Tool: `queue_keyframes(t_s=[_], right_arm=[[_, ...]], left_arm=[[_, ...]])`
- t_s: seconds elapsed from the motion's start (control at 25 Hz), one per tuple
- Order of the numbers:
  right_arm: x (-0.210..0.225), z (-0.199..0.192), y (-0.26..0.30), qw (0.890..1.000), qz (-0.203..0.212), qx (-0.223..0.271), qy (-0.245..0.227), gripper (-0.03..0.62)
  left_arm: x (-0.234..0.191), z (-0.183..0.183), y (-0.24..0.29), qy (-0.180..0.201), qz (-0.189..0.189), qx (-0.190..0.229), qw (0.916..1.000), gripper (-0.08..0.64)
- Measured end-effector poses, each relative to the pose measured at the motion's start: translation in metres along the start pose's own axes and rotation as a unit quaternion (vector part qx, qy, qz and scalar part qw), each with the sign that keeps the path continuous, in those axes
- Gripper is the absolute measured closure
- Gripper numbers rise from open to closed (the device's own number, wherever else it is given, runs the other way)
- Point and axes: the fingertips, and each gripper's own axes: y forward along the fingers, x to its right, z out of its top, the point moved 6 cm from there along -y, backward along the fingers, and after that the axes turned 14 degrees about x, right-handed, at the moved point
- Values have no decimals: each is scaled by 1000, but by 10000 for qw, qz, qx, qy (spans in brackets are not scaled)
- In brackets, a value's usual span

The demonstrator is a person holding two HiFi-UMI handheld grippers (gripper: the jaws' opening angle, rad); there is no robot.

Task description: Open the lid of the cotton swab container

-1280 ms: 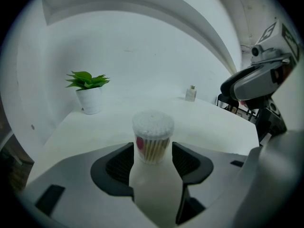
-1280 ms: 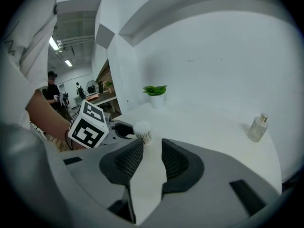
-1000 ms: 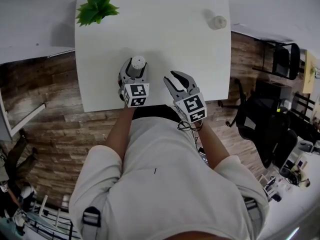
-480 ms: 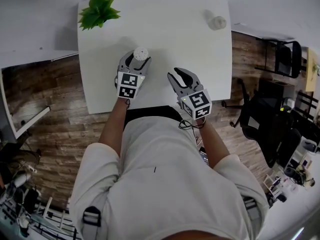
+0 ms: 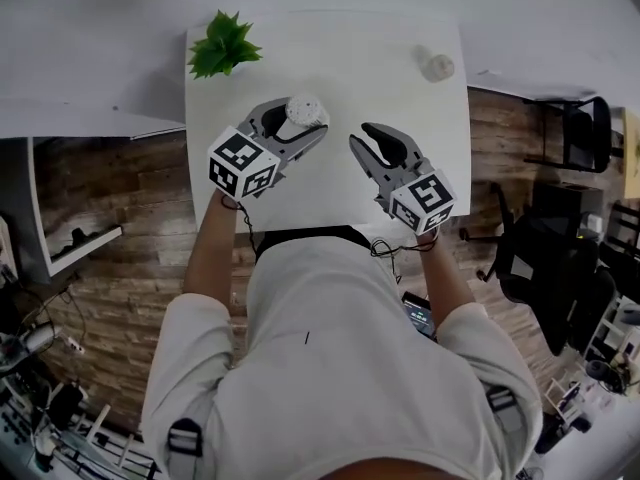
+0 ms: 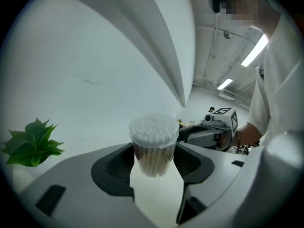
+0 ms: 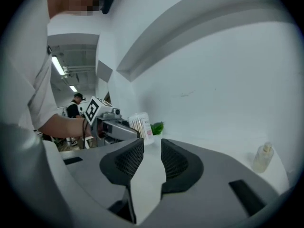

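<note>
The cotton swab container (image 5: 304,109) is a clear round tub packed with white swabs, and its clear lid (image 6: 153,127) is on. My left gripper (image 5: 306,120) is shut on the tub's sides over the white table (image 5: 340,38). In the left gripper view the tub (image 6: 153,148) stands upright between the pads, near the left gripper's (image 6: 153,159) tips. My right gripper (image 5: 362,138) hovers to the tub's right, open, with nothing between its pads. The right gripper view looks past the right gripper (image 7: 152,156) at the tub (image 7: 141,126), a short way off.
A green plant (image 5: 224,46) stands at the table's far left corner. A small clear bottle (image 5: 437,66) is at the far right, also seen as the bottle (image 7: 262,156) in the right gripper view. Wooden floor surrounds the table, with a black office chair (image 5: 575,118) to the right.
The left gripper has swung away from me and to the right, turning with the tub in it. The right gripper has drifted slightly right.
</note>
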Motion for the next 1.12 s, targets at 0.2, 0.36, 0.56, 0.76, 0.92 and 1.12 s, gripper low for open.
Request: queue_keyframes(t_s=[0.2,0.36,0.56,0.76,0.92,1.12], right_arm=[[-19,42,13,9883,1389,214,-588,477],[-29,68,20,9705,2177,340,-976,472],[-38,81,27,9479,2914,346,-1236,418],[-50,66,27,9270,3558,-267,-1153,311],[-58,54,28,9164,3794,-676,-1084,315],[-57,46,31,9160,3819,-617,-1062,347]], left_arm=[[16,23,-13,504,-849,-70,9951,291],[31,28,-18,862,-1394,-200,9863,291],[42,21,-17,1012,-1800,-447,9774,291],[61,14,-16,1020,-2369,-711,9635,291],[70,10,-13,1049,-2652,-903,9542,291],[71,4,-11,1081,-2742,-986,9505,291]])
